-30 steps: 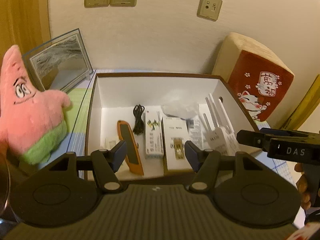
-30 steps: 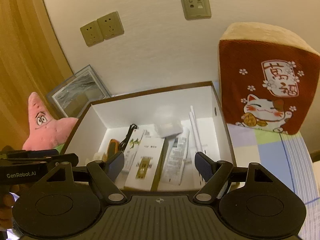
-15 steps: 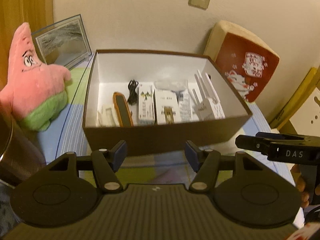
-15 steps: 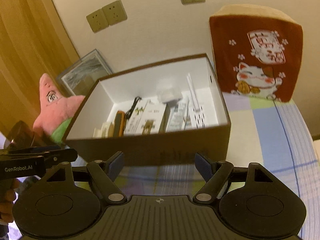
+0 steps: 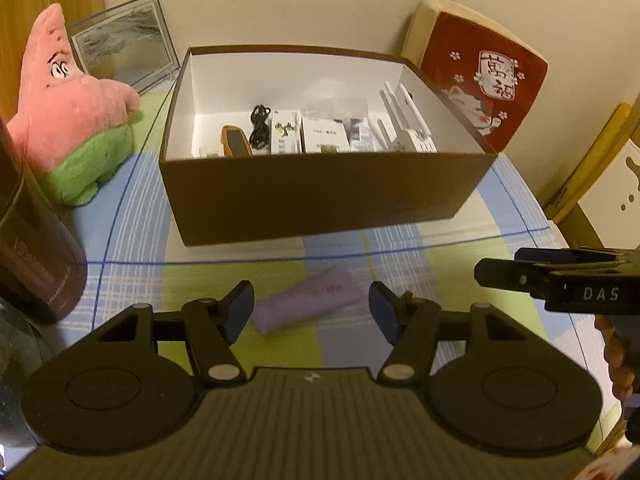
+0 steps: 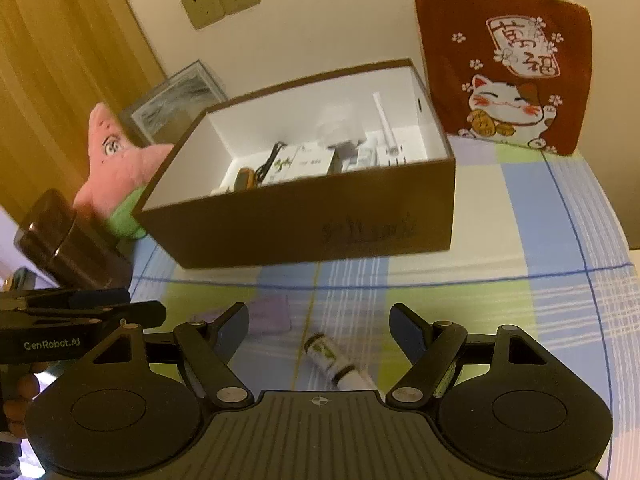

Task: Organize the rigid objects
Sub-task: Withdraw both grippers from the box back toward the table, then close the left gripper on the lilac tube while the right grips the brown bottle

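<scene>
A brown box (image 5: pixel 320 196) with a white inside stands on the checked cloth; it also shows in the right wrist view (image 6: pixel 304 232). It holds white cartons, an orange tool (image 5: pixel 234 142), a black cable and a white router (image 5: pixel 404 128). A purple flat pack (image 5: pixel 308 300) lies in front of the box, between the fingers of my open, empty left gripper (image 5: pixel 311 310); it also shows in the right wrist view (image 6: pixel 268 314). A small white bottle (image 6: pixel 332 360) lies between the fingers of my open, empty right gripper (image 6: pixel 320 330).
A pink star plush (image 5: pixel 72 116) and a dark cylinder (image 5: pixel 32 248) stand left of the box. A framed picture (image 5: pixel 124 40) leans on the wall. A red cat cushion (image 6: pixel 504 68) stands at the right. A yellow board (image 5: pixel 592 160) is at the far right.
Both grippers have pulled back and up from over the box. The box now sits farther away, and the purple pack and the bottle have come into view on the cloth.
</scene>
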`<move>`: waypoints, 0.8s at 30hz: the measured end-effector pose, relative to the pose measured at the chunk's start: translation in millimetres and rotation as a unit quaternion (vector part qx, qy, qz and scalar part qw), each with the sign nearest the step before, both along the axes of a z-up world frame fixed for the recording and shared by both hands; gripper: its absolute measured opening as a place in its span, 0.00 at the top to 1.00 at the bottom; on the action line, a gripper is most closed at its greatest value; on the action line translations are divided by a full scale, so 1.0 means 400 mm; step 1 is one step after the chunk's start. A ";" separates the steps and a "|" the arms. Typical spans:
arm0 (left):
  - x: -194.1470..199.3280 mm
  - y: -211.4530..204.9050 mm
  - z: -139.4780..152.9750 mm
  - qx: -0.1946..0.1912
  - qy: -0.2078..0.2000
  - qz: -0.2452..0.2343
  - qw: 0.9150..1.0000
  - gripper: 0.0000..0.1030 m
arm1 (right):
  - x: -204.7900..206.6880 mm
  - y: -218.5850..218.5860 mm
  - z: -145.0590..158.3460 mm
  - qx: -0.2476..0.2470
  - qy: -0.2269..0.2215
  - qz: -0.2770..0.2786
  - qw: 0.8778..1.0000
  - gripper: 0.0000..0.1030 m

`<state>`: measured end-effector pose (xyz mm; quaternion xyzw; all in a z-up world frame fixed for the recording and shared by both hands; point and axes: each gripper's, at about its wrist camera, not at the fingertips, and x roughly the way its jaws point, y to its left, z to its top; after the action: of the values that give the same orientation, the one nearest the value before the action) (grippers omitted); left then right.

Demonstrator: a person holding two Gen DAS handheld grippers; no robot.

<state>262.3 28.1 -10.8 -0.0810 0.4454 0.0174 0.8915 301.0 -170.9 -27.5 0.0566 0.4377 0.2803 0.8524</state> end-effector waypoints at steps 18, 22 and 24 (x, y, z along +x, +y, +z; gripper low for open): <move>-0.053 -0.044 -0.081 0.014 0.037 -0.015 0.999 0.42 | -0.058 0.024 -0.099 -0.037 0.019 0.039 0.998 0.28; -0.053 -0.042 -0.093 0.014 0.040 -0.015 0.999 0.42 | -0.056 0.031 -0.121 -0.051 0.015 0.048 0.997 0.28; -0.048 -0.044 -0.100 0.018 0.043 -0.016 0.999 0.42 | -0.051 0.034 -0.131 -0.058 0.013 0.051 0.997 0.28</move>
<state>242.9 10.3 -50.9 -0.0572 0.4843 0.0150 0.8729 280.4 -157.2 -79.9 -0.0119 0.4664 0.2964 0.8334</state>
